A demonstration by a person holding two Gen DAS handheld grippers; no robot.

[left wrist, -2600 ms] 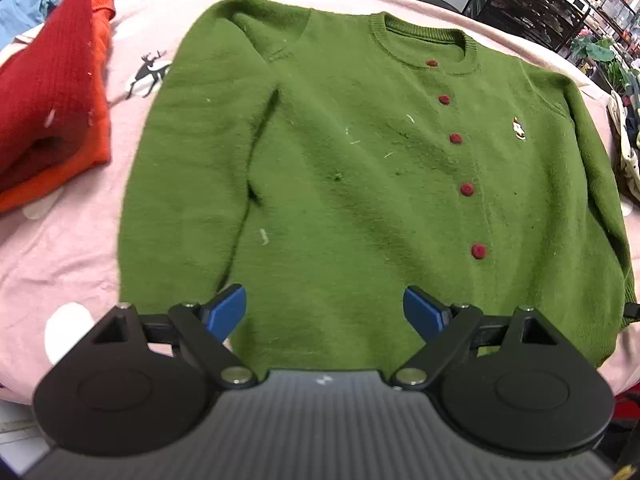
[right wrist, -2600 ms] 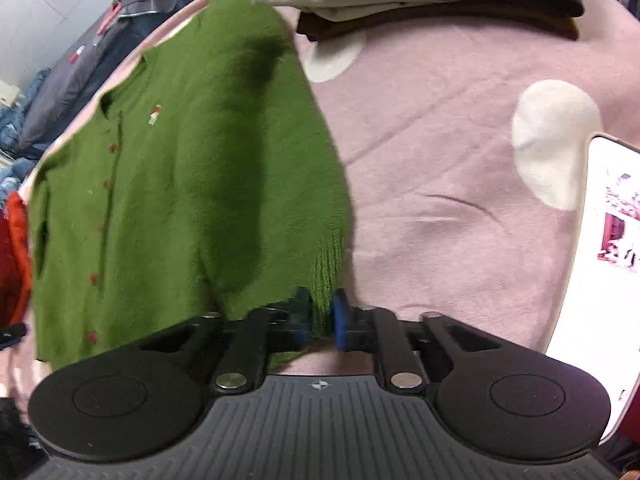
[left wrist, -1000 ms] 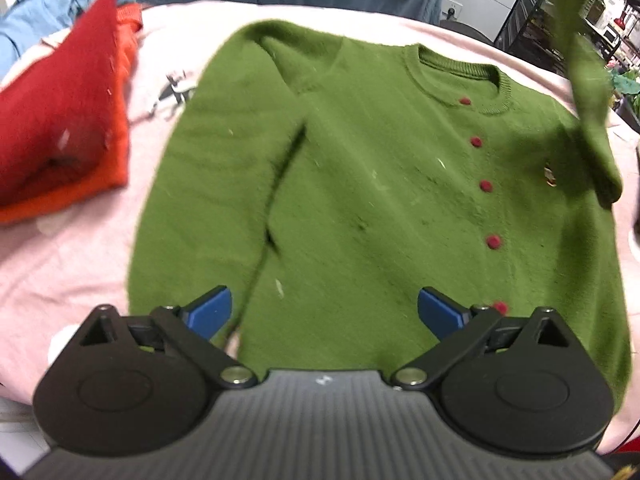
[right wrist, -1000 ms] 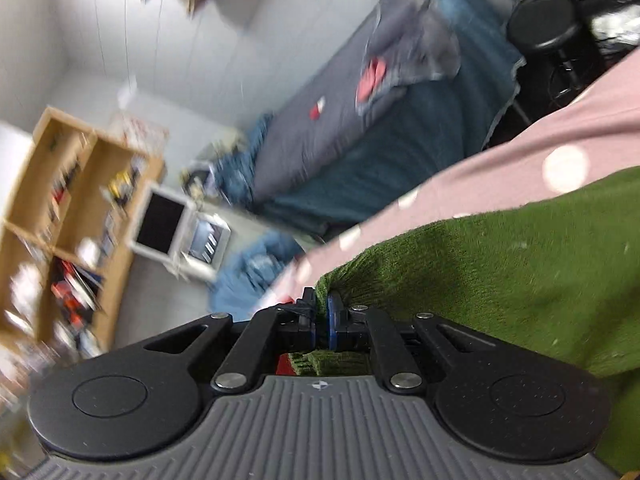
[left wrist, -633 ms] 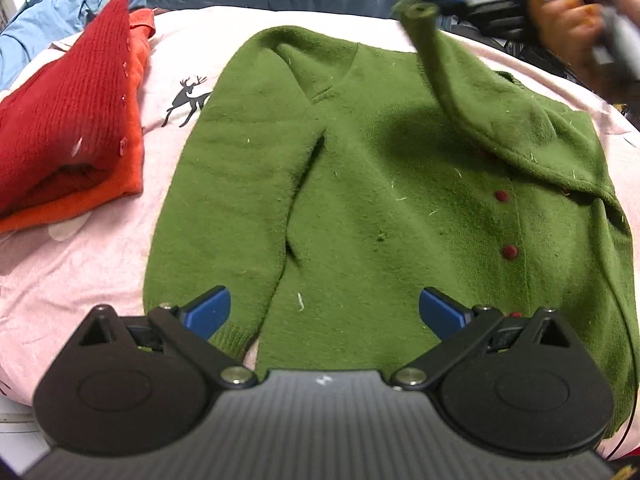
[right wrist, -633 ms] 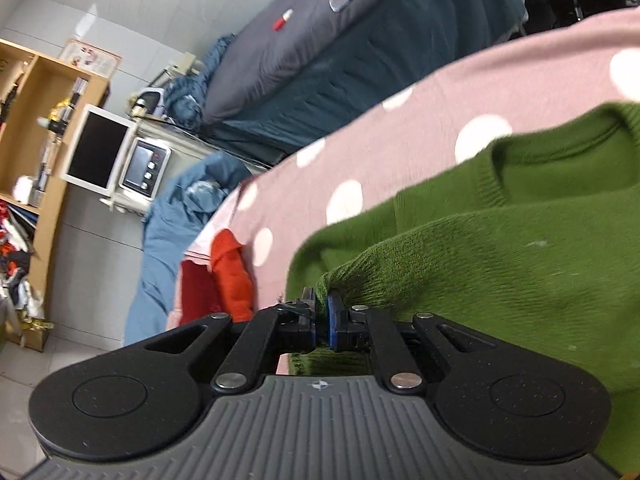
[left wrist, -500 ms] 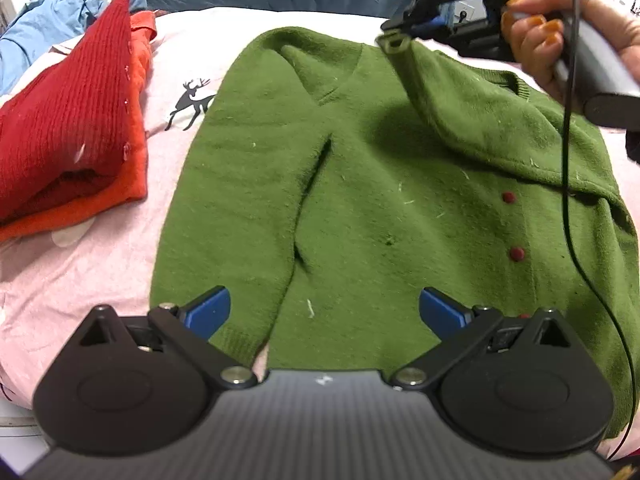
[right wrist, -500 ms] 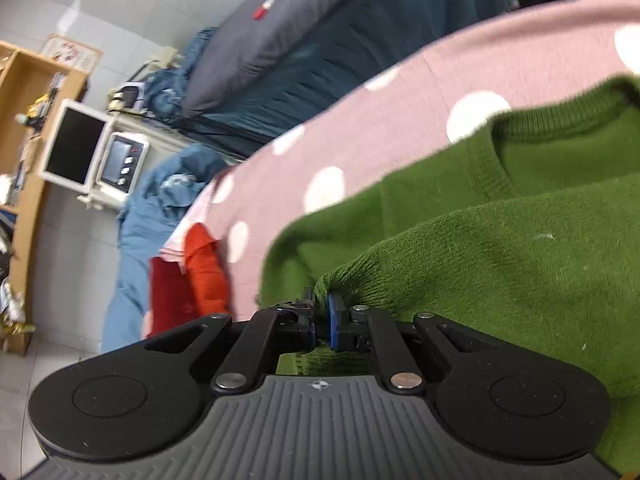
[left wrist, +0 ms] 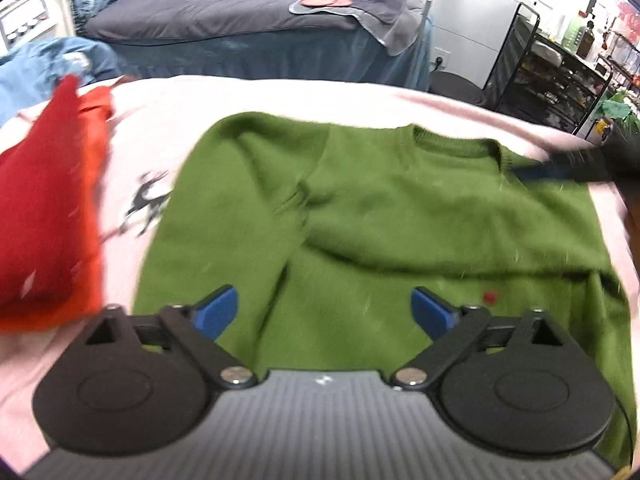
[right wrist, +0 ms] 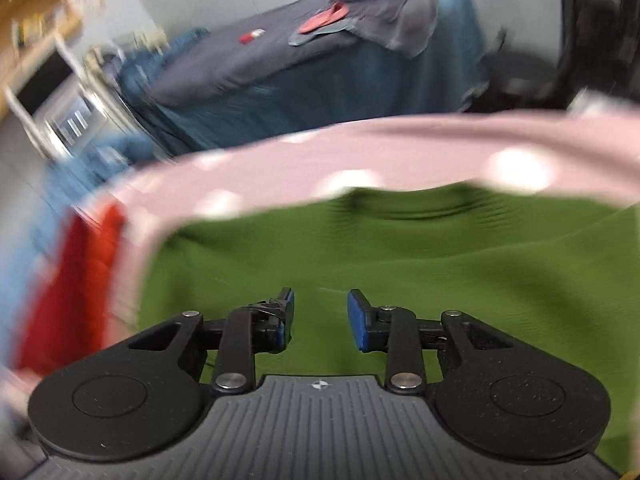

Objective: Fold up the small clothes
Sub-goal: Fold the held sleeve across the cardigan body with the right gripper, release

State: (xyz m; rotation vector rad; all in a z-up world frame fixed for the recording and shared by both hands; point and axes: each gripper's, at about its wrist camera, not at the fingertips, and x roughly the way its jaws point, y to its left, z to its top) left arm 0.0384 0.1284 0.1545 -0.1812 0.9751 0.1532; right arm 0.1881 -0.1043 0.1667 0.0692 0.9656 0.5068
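Sleeve (left wrist: 440,216) has just been dropped across the green cardigan (left wrist: 360,320) on the pink worktop (left wrist: 280,96): right gripper (right wrist: 320,316) opening, empty; left gripper (left wrist: 324,308) closing, nothing pinched. First fold judged done.

Right gripper (right wrist: 320,316) opening, empty, over the green cardigan (right wrist: 400,256)

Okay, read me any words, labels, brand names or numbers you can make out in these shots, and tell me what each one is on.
No readable text in either view.
Pink cloth: a dark deer print, a picture, no words.
Green cardigan: no label or lettering shows.
Right-hand shelves: packaging too small and blurred to read.
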